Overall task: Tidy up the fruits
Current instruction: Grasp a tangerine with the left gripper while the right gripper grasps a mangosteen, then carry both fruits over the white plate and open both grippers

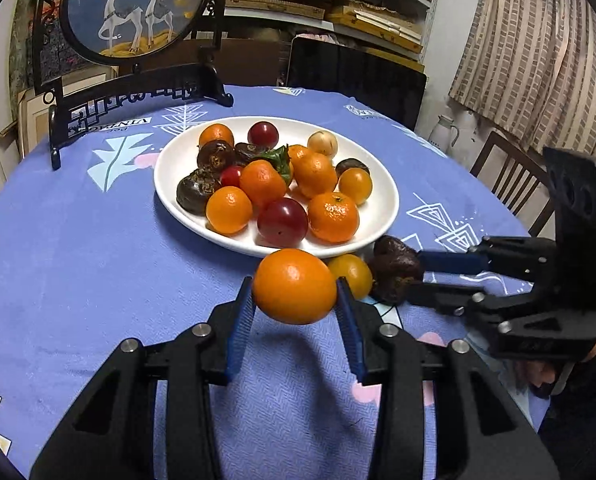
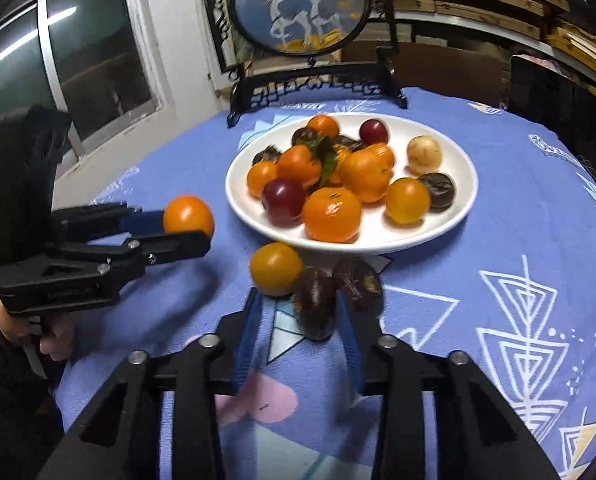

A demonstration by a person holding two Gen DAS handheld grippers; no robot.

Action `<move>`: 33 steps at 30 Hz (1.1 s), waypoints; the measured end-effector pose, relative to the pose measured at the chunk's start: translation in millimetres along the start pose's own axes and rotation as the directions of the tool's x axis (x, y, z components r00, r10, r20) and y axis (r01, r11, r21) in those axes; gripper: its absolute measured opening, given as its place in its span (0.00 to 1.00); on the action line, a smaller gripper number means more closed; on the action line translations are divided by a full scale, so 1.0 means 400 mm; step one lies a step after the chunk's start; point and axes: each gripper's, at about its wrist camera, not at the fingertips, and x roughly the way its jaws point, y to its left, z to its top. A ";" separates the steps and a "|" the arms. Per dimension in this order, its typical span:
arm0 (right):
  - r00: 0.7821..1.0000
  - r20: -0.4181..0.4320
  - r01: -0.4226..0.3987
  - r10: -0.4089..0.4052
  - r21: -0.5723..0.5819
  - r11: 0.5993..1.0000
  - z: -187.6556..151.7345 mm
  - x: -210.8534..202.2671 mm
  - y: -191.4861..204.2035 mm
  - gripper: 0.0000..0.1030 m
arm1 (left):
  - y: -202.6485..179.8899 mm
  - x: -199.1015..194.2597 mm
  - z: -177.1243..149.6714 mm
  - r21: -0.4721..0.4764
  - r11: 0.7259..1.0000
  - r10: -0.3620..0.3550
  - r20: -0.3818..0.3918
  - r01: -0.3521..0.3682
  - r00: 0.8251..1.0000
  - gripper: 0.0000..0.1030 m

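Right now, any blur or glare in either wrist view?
Left wrist: sharp, fisheye bending at the edges, glare spots on the held orange. Right wrist: motion blur on the dark fruit between its tongs; window reflects strip lights.

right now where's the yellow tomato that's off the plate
In the right wrist view the yellow tomato lies on the tablecloth just before the plate's near rim, left of the dark water chestnut.

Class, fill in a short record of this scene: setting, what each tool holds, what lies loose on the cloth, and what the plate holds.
setting: blue tablecloth, white plate
left tool: shut on an orange fruit, lifted off the cloth
right tool: shut on a dark brown fruit
loose on the cloth: yellow fruit, second dark fruit, both beside the plate
plate contents: orange, red, dark and pale fruits
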 end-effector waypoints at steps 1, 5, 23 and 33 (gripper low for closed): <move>1.000 -0.013 0.001 -0.001 -0.007 1.000 0.000 0.006 0.001 0.25 | 0.001 -0.001 0.001 -0.001 1.000 -0.004 0.004 0.004 1.000 0.38; 0.998 -0.061 0.014 -0.012 0.019 1.000 0.002 0.036 -0.001 0.25 | 0.002 -0.001 -0.003 -0.001 1.000 -0.009 0.004 0.009 1.000 0.38; 0.978 0.115 -0.198 0.173 0.263 0.944 0.092 -0.101 -0.129 0.20 | -0.012 -0.021 0.074 0.010 1.000 0.007 0.045 -0.007 0.999 0.38; 0.993 0.110 -0.077 0.040 0.360 0.930 0.293 0.060 -0.259 0.25 | 0.015 0.164 0.258 -0.004 1.000 0.029 -0.015 -0.030 0.999 0.39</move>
